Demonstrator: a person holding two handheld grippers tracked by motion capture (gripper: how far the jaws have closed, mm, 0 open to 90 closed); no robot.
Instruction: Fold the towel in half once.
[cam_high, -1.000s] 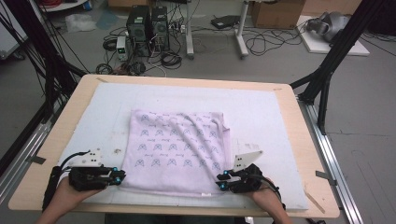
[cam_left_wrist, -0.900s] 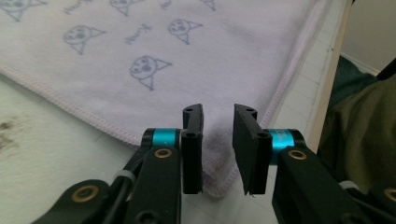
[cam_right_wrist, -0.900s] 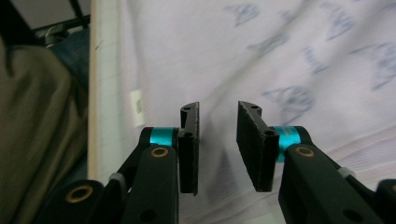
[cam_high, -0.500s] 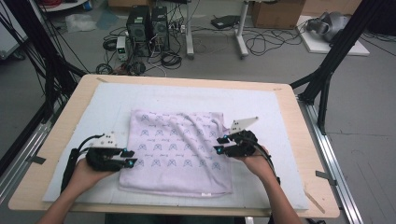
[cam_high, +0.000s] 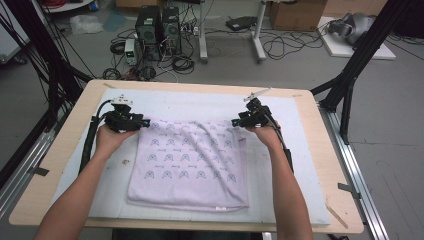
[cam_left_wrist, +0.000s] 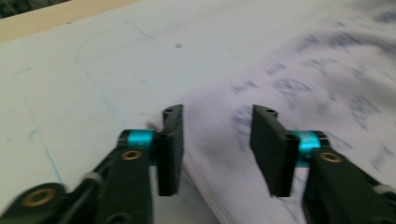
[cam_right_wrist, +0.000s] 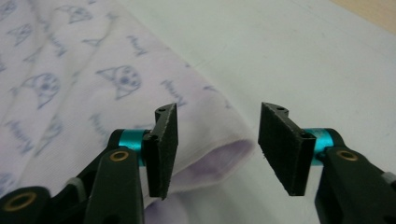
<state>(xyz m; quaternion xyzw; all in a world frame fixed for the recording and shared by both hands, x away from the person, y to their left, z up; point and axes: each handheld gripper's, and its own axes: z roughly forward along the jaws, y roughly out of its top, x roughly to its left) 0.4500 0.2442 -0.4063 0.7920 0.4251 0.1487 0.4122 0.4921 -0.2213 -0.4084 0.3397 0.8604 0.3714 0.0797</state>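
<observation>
A lilac cloth (cam_high: 190, 160) printed with small blue cat faces lies flat on the white mat (cam_high: 295, 165). My left gripper (cam_high: 145, 121) is at its far left corner and my right gripper (cam_high: 235, 121) at its far right corner. In the left gripper view the jaws (cam_left_wrist: 217, 140) stand apart over the cloth's edge (cam_left_wrist: 327, 79), and the pads do not press on it. In the right gripper view the jaws (cam_right_wrist: 217, 144) straddle a folded corner of the cloth (cam_right_wrist: 70, 84) without touching it. Both pairs of jaws have just been opening.
The mat covers a wooden table (cam_high: 330, 150) with bare wood at its edges. Black frame posts (cam_high: 350, 75) stand at the table's far corners. Computers (cam_high: 157, 25) and cables lie on the floor beyond the far edge.
Both hands have moved from the cloth's near corners to its far corners, taking a layer of cloth with them. Both pairs of jaws, shut on the cloth before, now stand apart.
</observation>
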